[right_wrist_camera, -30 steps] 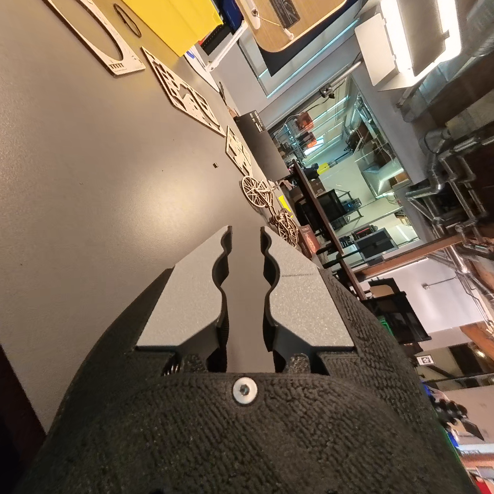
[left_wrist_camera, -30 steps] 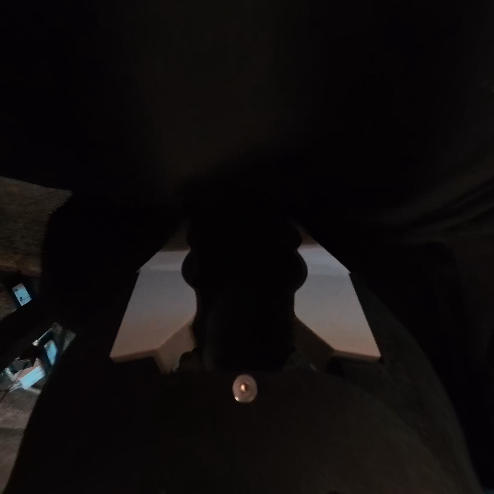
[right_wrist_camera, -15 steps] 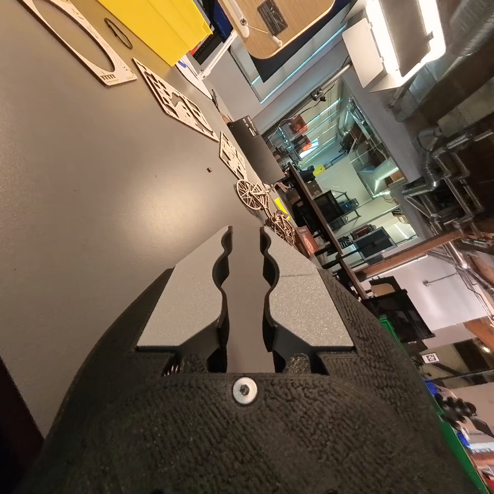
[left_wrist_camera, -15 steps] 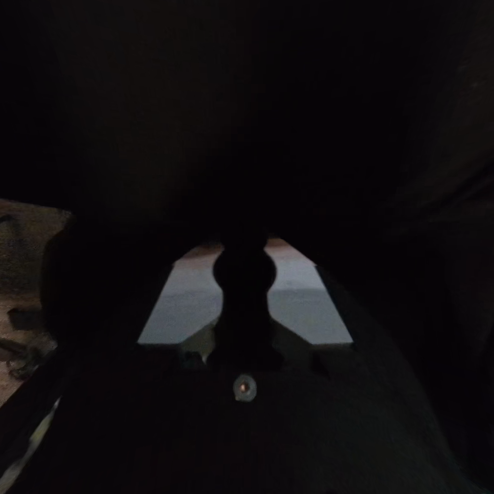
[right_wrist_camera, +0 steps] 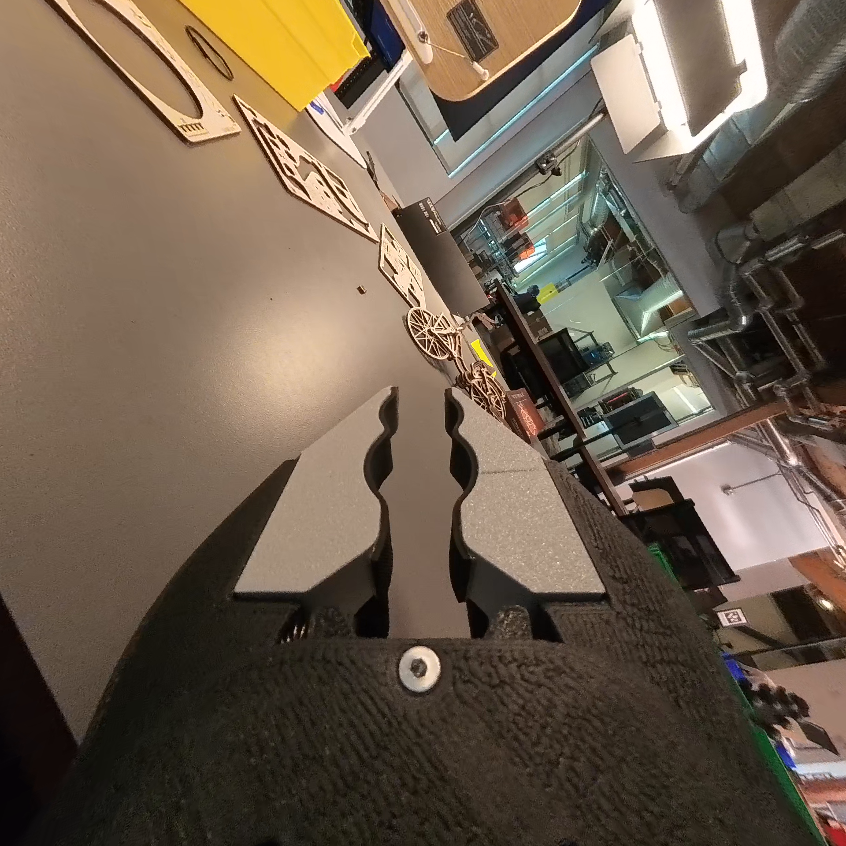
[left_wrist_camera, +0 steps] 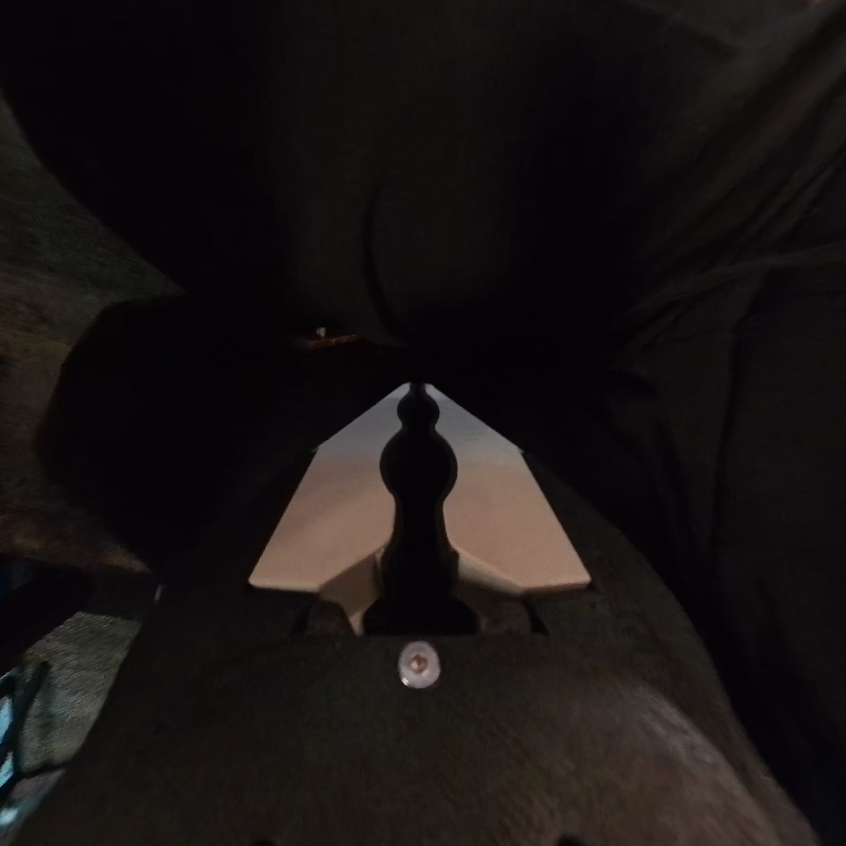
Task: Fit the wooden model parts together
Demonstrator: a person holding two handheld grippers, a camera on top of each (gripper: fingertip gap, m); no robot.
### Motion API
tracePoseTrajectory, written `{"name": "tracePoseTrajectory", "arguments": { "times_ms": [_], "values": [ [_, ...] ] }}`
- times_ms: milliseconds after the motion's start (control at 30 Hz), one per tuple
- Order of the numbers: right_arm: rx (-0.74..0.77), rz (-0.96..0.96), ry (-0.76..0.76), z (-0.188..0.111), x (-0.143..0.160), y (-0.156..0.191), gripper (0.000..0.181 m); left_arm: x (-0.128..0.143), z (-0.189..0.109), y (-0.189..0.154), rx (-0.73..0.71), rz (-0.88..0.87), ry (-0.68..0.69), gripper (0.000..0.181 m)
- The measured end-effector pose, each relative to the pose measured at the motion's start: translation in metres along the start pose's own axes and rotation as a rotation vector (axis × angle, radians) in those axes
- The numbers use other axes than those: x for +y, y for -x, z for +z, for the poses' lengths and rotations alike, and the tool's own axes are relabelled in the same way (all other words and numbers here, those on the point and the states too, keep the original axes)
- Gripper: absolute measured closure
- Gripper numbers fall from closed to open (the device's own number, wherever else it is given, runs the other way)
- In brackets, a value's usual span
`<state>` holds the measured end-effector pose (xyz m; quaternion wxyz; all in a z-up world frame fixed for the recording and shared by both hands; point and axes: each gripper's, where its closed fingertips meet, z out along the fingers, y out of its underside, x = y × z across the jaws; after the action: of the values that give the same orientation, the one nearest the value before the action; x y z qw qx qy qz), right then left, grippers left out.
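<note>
Clearly, the right claw [right_wrist_camera: 421, 396] hangs over the grey surface [right_wrist_camera: 137, 320] with a narrow gap between its fingers, holding nothing. Beyond its tips a wooden bicycle model [right_wrist_camera: 453, 355] stands near the surface's far edge. Three cut-out wooden sheets [right_wrist_camera: 311, 169] lie flat farther off, beside a yellow bin [right_wrist_camera: 284, 41]. The left claw [left_wrist_camera: 417, 389] is pressed toward dark fabric [left_wrist_camera: 412, 183]; its fingertips meet, with nothing visible between them.
</note>
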<state>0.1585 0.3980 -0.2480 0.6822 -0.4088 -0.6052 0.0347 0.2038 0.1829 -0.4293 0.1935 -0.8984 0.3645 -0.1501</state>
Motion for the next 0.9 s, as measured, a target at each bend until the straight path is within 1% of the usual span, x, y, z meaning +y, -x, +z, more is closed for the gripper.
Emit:
{"name": "tracePoseTrajectory", "arguments": {
  "times_ms": [67,133,167,233,300,367,467,533,633,833,867,900],
  "values": [
    [0.001,-0.001,0.001,0.0,0.0,0.0,0.163,-0.008,-0.005,0.007,-0.023,-0.062,-0.074,0.178],
    [0.002,-0.003,0.0,0.0,0.0,0.0,0.163,-0.012,-0.008,0.021,-0.081,-0.11,-0.125,0.156],
    [0.002,-0.004,0.001,0.0,0.0,0.0,0.163,-0.011,-0.008,0.028,-0.111,-0.121,-0.129,0.147],
    [0.0,-0.007,0.004,0.001,0.001,0.001,0.163,-0.013,-0.004,0.034,-0.145,-0.085,-0.122,0.139],
    [-0.002,-0.009,0.006,0.001,0.001,0.001,0.163,-0.018,0.002,0.036,-0.171,0.001,-0.099,0.14],
    [-0.004,-0.012,0.008,0.001,0.001,0.002,0.163,-0.02,0.01,0.037,-0.165,0.06,-0.053,0.14],
    [-0.006,-0.015,0.01,0.001,0.001,0.002,0.164,-0.022,0.02,0.041,-0.133,0.071,-0.001,0.138],
    [-0.007,-0.016,0.01,0.001,0.001,0.002,0.164,-0.021,0.025,0.046,-0.105,0.059,0.036,0.134],
    [-0.008,-0.016,0.01,0.001,0.001,0.002,0.165,-0.015,0.033,0.044,-0.042,0.036,0.114,0.135],
    [-0.01,-0.014,0.007,0.001,0.001,0.002,0.165,-0.001,0.041,0.044,-0.052,0.106,0.326,0.132],
    [-0.011,-0.014,0.007,0.001,0.001,0.003,0.166,0.0,0.042,0.044,-0.054,0.122,0.35,0.139],
    [-0.012,-0.014,0.007,0.001,0.001,0.002,0.166,-0.002,0.041,0.044,-0.055,0.136,0.354,0.151]
  ]
}}
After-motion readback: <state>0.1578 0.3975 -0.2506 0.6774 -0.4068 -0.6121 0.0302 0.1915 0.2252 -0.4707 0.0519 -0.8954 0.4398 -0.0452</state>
